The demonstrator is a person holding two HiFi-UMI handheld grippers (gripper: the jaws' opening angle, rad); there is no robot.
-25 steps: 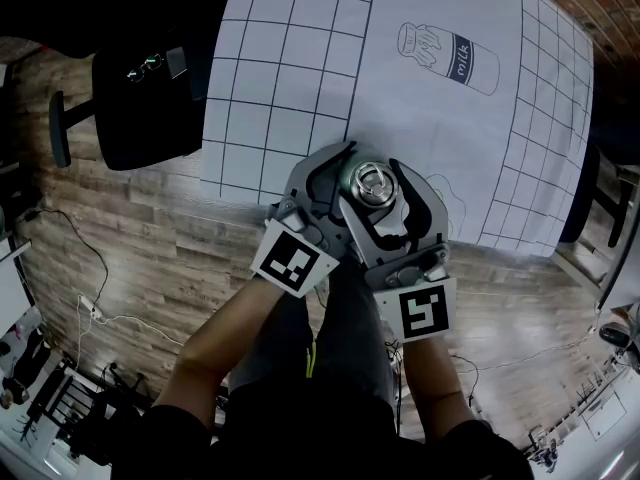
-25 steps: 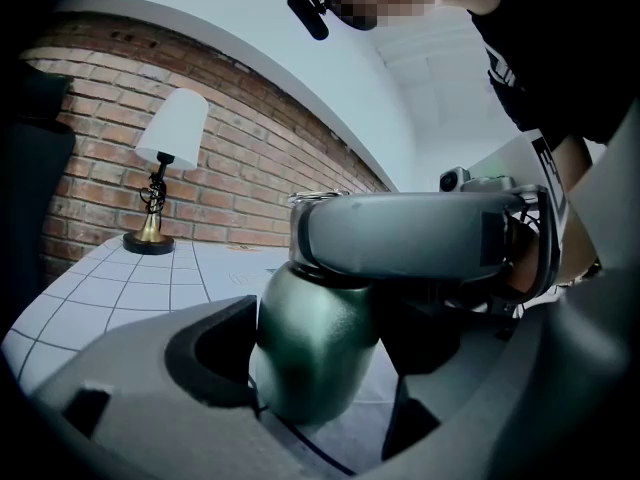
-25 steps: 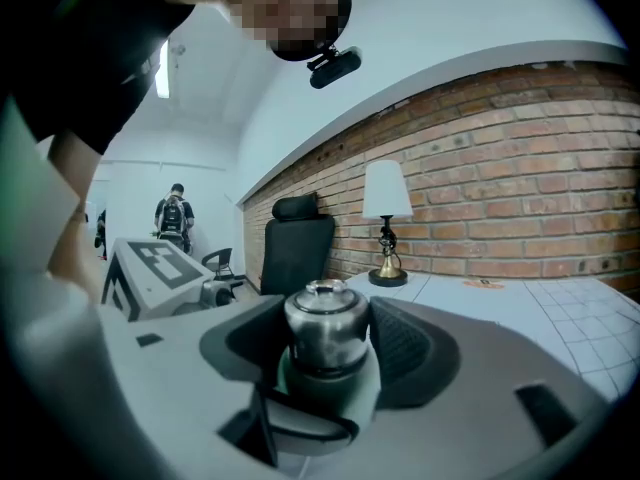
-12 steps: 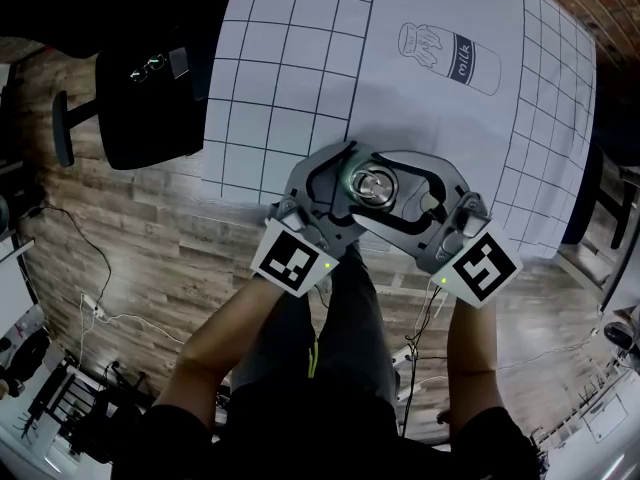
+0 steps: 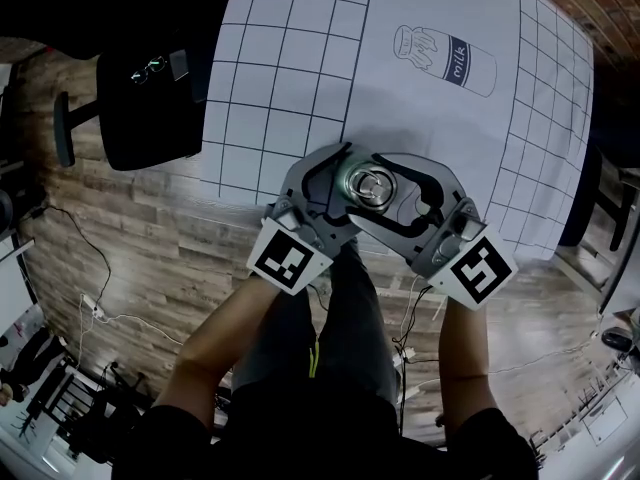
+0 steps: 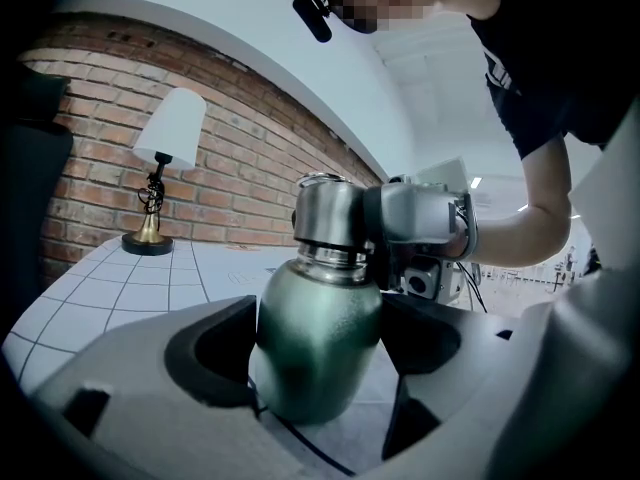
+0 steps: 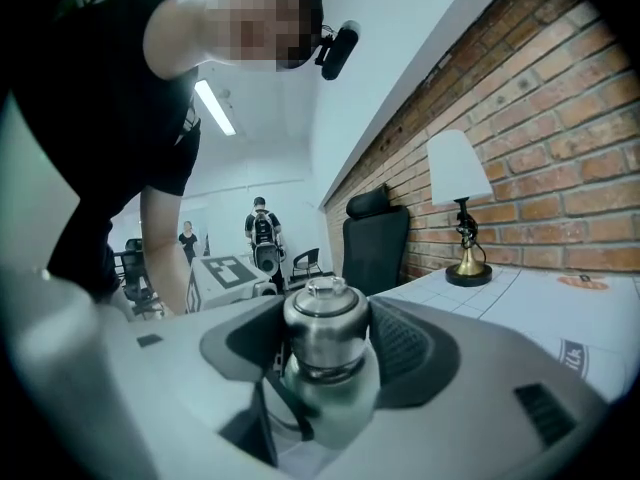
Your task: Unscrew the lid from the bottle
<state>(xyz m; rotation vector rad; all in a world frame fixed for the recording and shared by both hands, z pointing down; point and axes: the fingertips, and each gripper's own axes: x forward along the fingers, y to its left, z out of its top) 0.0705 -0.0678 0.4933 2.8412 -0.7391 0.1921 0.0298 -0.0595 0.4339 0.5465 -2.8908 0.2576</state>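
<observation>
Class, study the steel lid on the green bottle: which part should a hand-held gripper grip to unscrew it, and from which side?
Probably best to grip the lid by its round side wall, jaws on opposite sides, coming in level from the side. The bottle stands upright and the left hand-held gripper clamps its green body, so come in above that, on the lid alone.

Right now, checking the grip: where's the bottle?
Head view centre, near edge of the cloth: left gripper clamps the bottle, right gripper its lid.
</observation>
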